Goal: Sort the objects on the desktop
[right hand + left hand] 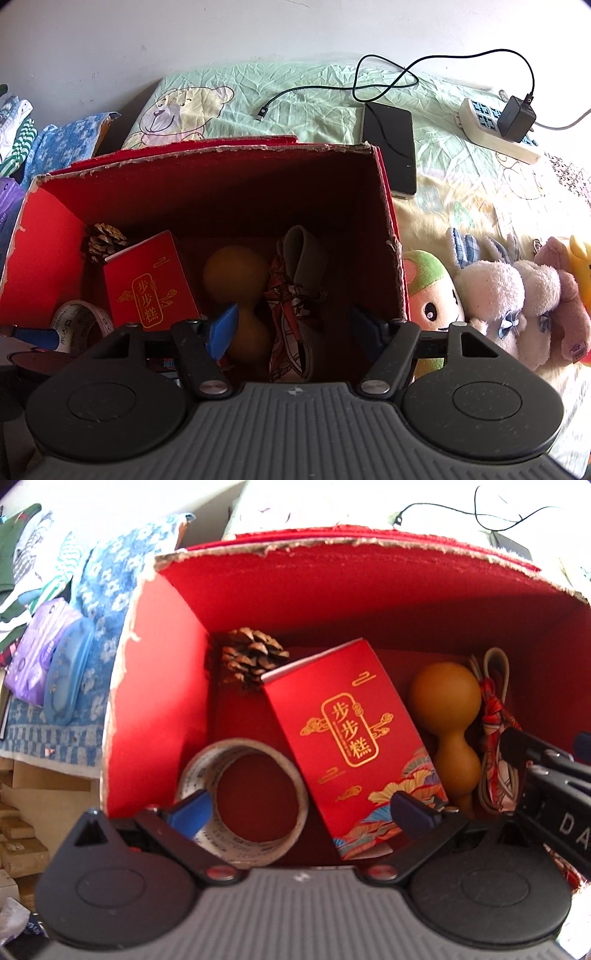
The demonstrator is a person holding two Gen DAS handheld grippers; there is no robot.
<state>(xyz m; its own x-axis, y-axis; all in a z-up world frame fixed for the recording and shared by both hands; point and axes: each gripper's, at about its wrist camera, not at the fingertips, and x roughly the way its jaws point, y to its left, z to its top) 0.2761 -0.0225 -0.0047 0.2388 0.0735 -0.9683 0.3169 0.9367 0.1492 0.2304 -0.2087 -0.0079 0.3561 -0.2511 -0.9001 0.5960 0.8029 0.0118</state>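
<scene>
Two hand-held grippers hover over an open red box (388, 236) during a tidy-up of loose belongings. The left gripper (299, 808) is spread wide and empty, low in its frame, above a tape roll (243, 801) and a red gift carton (343, 738) that leans across the box floor. The right gripper (291, 325) is likewise parted and holds nothing, poised over a yellow gourd (236, 288) and a patterned scarf (291, 314) at the centre of its view. A pine cone (251, 657) sits tucked into the box's far corner. The box appears to serve as the collecting point, with items dropped in loosely rather than stacked. At right, plush toys (495, 291) lie just outside the box wall on the bedsheet, probably awaiting sorting; a phone (391, 144) and power strip (491, 125) rest in the upper right.
</scene>
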